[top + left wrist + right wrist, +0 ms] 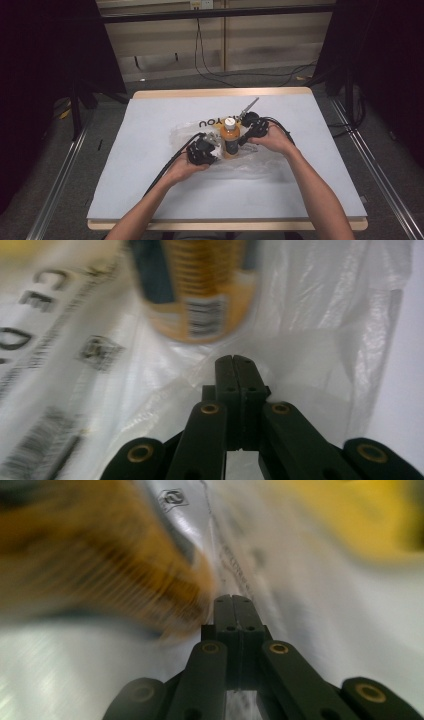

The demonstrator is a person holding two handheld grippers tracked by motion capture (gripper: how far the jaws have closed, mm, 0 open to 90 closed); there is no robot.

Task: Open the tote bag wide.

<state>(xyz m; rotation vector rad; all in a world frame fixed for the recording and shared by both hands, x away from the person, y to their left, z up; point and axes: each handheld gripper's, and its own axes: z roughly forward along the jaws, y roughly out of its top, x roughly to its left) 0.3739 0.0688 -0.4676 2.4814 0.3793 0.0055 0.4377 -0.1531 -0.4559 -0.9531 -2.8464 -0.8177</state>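
An orange bottle (230, 139) with a white cap stands upright on a clear plastic bag (195, 131) printed with dark letters, in the middle of the table. My left gripper (214, 142) is just left of the bottle, low over the bag, with its jaws shut and nothing between them. In the left gripper view the shut gripper (234, 361) points at the bottle's base (200, 295) over the crinkled bag (320, 340). My right gripper (243, 140) sits close to the bottle's right side. Its shut, empty tips (233, 600) show beside the blurred bottle (100, 560).
The bag lies on a pale blue mat (150, 180) covering the wooden table (220, 93). A blurred yellow shape (360, 515) shows at the top right of the right gripper view. Black cables (170, 162) trail from both grippers. Floor rails run along both sides of the table.
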